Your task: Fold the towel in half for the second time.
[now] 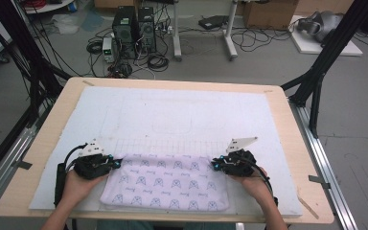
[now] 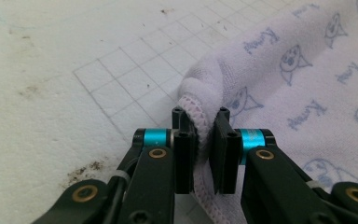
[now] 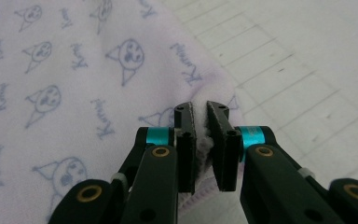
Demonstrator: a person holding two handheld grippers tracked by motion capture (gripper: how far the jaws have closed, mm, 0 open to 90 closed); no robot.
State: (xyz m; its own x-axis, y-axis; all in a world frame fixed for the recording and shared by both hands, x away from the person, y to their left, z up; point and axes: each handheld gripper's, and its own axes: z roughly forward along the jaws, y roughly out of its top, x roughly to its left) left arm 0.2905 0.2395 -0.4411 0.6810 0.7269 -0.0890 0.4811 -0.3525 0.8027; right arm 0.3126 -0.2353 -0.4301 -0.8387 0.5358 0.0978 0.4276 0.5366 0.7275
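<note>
A pale lilac towel (image 1: 165, 182) printed with small blue cat faces lies flat on the white mat near the table's front edge. My left gripper (image 1: 117, 163) pinches its far left corner, and in the left gripper view the stitched hem of the towel (image 2: 279, 79) is bunched and squeezed between the two black pads of the left gripper (image 2: 205, 149). At the far right corner sits my right gripper (image 1: 214, 166). In the right gripper view the towel (image 3: 74, 93) has its edge clamped between the jaws of the right gripper (image 3: 204, 144). A hand holds each gripper from below.
The white mat (image 1: 172, 115) with a faint pencilled grid covers most of the wooden table (image 1: 287, 120). Black frame posts (image 1: 326, 62) stand at the table's far corners. Computers and cables (image 1: 134, 33) sit on the floor beyond.
</note>
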